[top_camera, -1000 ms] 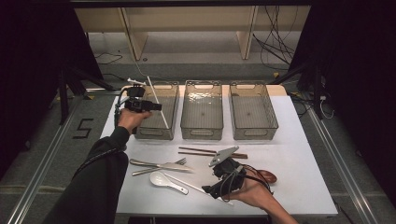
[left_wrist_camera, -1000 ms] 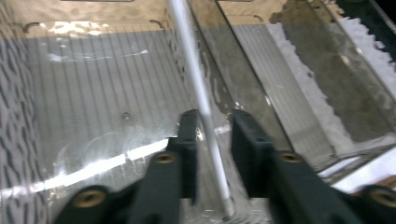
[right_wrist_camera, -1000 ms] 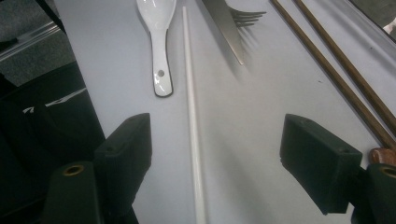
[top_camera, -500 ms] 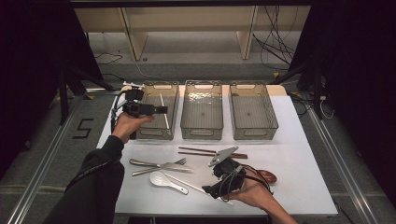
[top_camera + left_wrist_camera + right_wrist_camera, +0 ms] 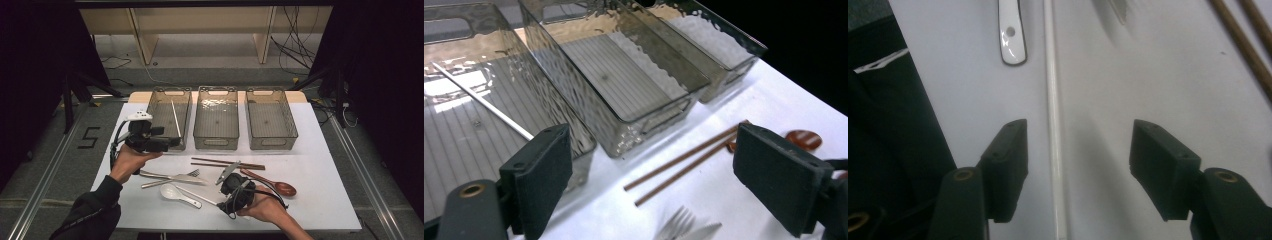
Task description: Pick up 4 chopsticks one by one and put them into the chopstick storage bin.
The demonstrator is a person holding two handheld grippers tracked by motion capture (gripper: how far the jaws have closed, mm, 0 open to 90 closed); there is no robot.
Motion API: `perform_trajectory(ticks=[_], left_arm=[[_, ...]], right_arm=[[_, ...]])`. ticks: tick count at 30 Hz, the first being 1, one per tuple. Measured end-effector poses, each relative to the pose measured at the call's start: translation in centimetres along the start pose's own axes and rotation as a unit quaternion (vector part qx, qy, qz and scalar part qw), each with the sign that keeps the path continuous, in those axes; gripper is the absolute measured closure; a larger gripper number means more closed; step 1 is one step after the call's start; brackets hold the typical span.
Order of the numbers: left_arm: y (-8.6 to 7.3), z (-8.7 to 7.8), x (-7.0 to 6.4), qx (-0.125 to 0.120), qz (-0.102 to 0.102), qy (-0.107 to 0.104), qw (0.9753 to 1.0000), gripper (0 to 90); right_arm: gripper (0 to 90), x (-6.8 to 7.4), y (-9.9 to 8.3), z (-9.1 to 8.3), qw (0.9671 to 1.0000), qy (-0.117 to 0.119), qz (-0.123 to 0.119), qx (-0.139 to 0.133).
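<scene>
A white chopstick (image 5: 175, 119) now lies inside the leftmost clear bin (image 5: 156, 131), slanting along its ribbed floor, where a second ago it was pinched upright in the left gripper (image 5: 172, 142) above that bin. The left hand has since drawn back toward the near left corner of the bin, so one stick of the white pair looks sorted and the sorting moves on to its mate. That mate, a second white chopstick (image 5: 1054, 140), lies flat on the white table (image 5: 320, 165) and runs straight up between the jaws of the right gripper (image 5: 1075, 165). Those jaws stand wide apart, one on each side of the stick and touching nothing, so the right hand seems poised to close on it. The left gripper's jaws are also spread wide and empty, looking across the middle bin (image 5: 624, 80) and the brown chopsticks (image 5: 684, 167) lying side by side on the table. Nearer the person rest a fork (image 5: 172, 177), a white ceramic spoon (image 5: 177, 194) whose handle end shows beside the white stick, and a brown wooden spoon (image 5: 272, 184) just right of the right gripper. The rightmost bin (image 5: 272, 119) holds nothing.
</scene>
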State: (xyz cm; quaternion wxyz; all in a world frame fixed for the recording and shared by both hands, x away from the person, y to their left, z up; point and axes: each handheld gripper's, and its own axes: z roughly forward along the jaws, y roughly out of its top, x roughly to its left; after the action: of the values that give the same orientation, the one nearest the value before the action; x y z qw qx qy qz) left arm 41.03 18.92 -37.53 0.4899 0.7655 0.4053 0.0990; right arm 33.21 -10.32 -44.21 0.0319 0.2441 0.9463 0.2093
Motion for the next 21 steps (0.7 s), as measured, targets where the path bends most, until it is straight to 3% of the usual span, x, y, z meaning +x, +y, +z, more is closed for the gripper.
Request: perform_trajectory(ticks=[11,18,21], left_arm=[[-3.3,-1.5,-2.1,-0.018,0.014,-0.014,0.9996,15.2],[-4.3,-1.9,-3.1,-0.024,0.021,-0.017,0.9993,15.2],[-4.7,-2.0,-3.4,-0.018,0.03,-0.009,0.9994,14.9]], right_arm=[[60.1,0.3,0.5,1.8,0.9985,-0.001,-0.019,0.051],[66.7,0.2,0.7,1.9,0.9979,0.006,-0.019,0.062],[68.2,0.2,0.7,2.1,0.9972,0.007,-0.031,0.067]])
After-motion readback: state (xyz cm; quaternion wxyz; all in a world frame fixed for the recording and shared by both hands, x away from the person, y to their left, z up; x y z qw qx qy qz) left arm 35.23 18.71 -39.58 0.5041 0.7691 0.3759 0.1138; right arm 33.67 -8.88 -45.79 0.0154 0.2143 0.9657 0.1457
